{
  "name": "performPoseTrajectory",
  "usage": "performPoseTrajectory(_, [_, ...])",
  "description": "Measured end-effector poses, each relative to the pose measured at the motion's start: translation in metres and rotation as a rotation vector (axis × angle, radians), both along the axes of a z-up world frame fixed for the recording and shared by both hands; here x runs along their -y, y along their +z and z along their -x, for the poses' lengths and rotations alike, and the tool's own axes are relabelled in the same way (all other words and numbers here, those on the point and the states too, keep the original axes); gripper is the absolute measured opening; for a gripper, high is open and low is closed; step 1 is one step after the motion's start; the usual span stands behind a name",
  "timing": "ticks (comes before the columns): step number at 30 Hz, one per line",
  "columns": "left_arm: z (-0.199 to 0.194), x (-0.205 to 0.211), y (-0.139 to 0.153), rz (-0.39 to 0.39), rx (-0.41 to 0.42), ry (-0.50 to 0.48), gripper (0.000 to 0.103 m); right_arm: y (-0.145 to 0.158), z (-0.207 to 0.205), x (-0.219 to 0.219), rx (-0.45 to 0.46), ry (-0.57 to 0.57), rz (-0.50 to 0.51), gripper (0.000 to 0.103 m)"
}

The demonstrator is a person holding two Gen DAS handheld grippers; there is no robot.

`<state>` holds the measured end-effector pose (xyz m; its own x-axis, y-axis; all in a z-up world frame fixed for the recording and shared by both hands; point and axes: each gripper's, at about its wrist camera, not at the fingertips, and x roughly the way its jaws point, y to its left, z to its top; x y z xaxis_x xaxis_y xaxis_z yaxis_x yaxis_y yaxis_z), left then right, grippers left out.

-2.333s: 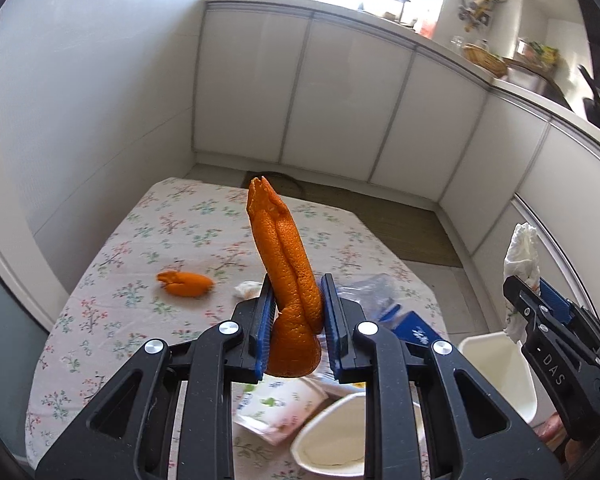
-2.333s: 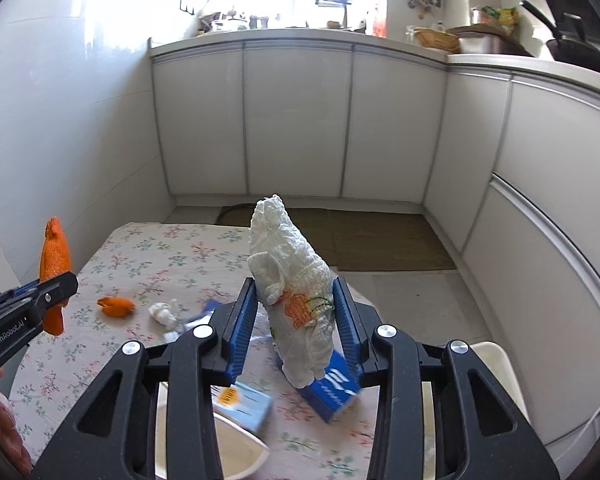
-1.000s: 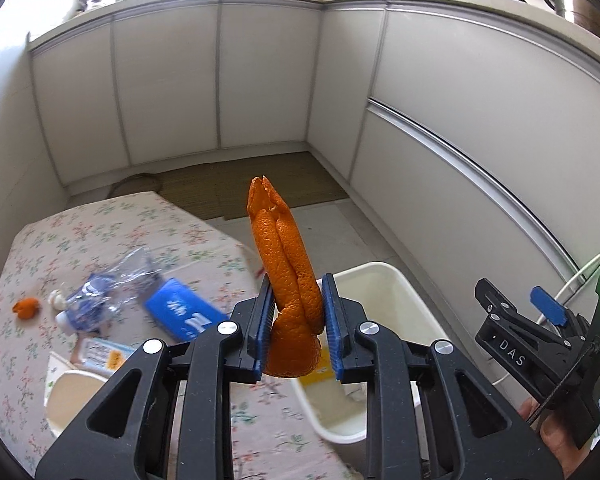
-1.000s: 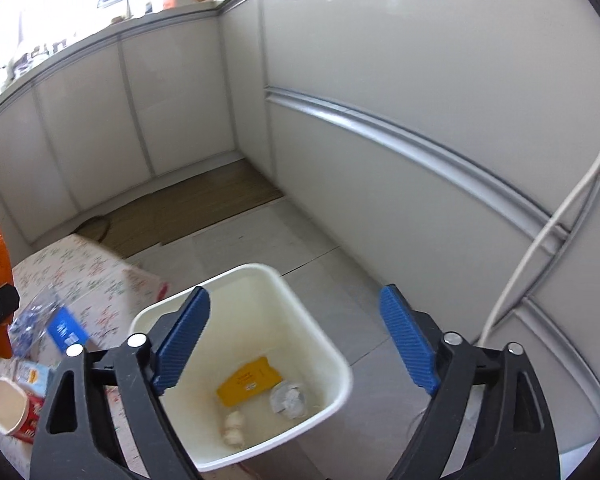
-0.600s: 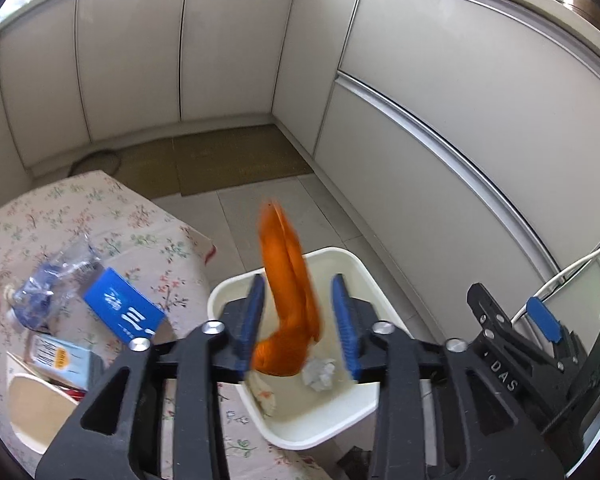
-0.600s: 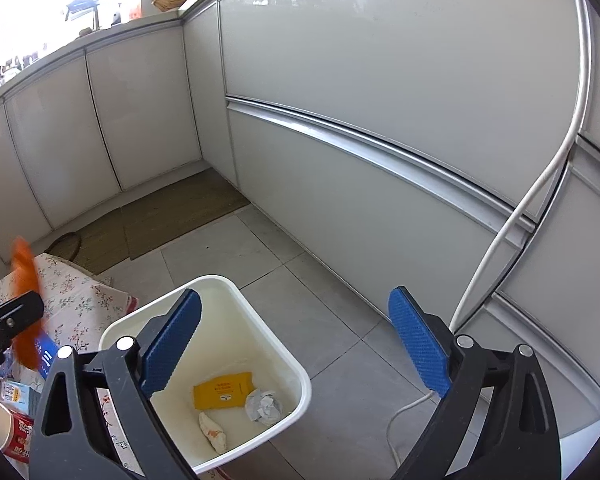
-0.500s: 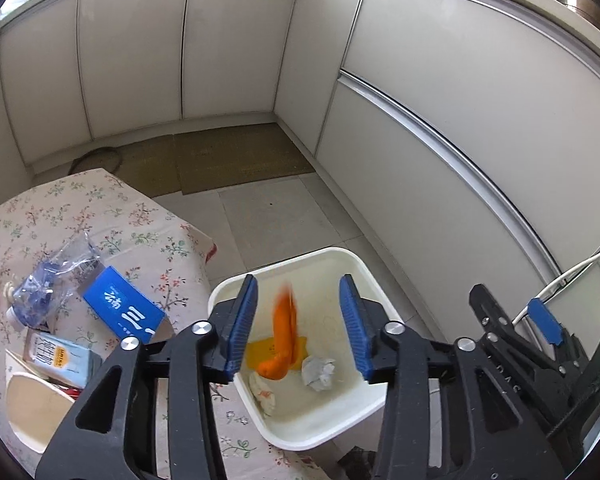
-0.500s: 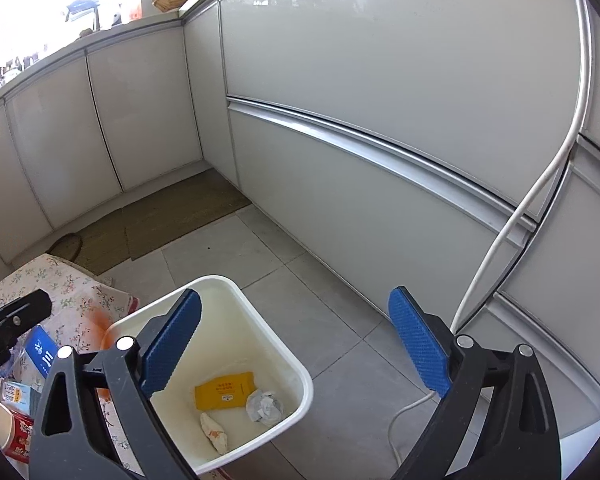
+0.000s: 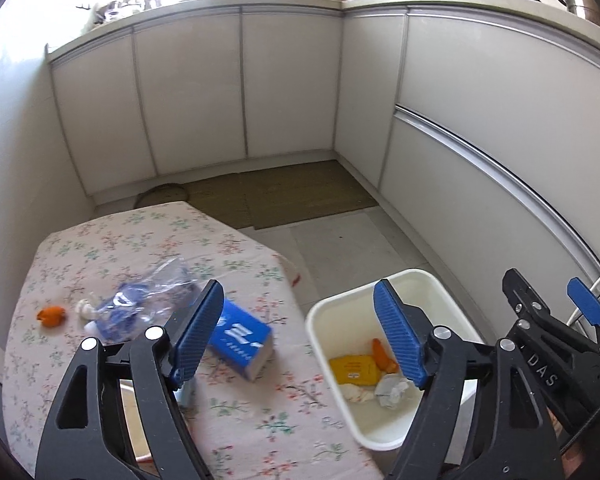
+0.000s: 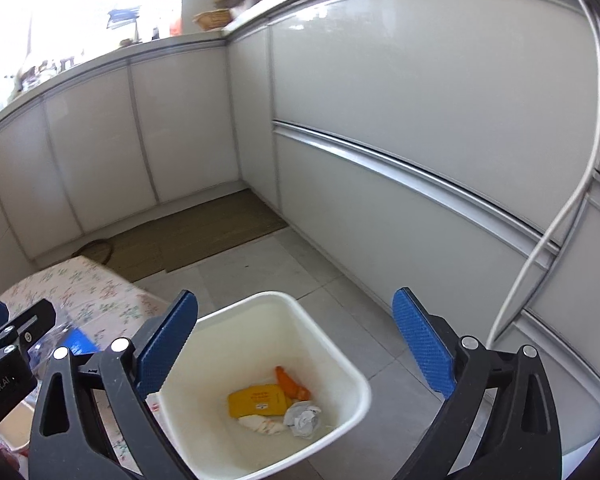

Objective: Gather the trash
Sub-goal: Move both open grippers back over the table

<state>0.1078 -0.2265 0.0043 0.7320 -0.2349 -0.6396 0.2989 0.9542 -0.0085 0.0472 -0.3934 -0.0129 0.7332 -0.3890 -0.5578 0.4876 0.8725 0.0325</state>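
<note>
A white bin stands on the floor beside the table; it also shows in the right wrist view. In it lie the orange peel, a yellow packet and crumpled white paper. My left gripper is open and empty over the table edge and bin. My right gripper is open and empty above the bin. On the floral table lie a blue box, a clear plastic bag, a small orange peel and a white scrap.
White cabinets line the back and right. A brown mat lies on the tiled floor. A white cable hangs along the right cabinets. A white bowl sits at the table's near edge under my left gripper.
My left gripper opened and the orange peel dropped into the bin. Earlier my right gripper let the white tissue go into the bin. Both grippers have pulled back a little.
</note>
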Motion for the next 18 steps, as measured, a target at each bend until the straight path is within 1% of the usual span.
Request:
performPoseTrajectory(5, [-0.003,-0.03,0.004,0.002,0.01,0.042,0.075,0.003,-0.01,-0.034,0.001,0.064,0.034,0.095])
performPoseTrajectory(9, [-0.008,-0.054,0.005,-0.013,0.018,0.078,0.075,0.004,-0.019,-0.059,0.001,0.101,0.052,0.095])
performPoseTrajectory(18, [-0.022,-0.111,-0.002,-0.016,-0.019,0.142,0.075,0.003,-0.042,-0.118,-0.014,0.209,0.079,0.095])
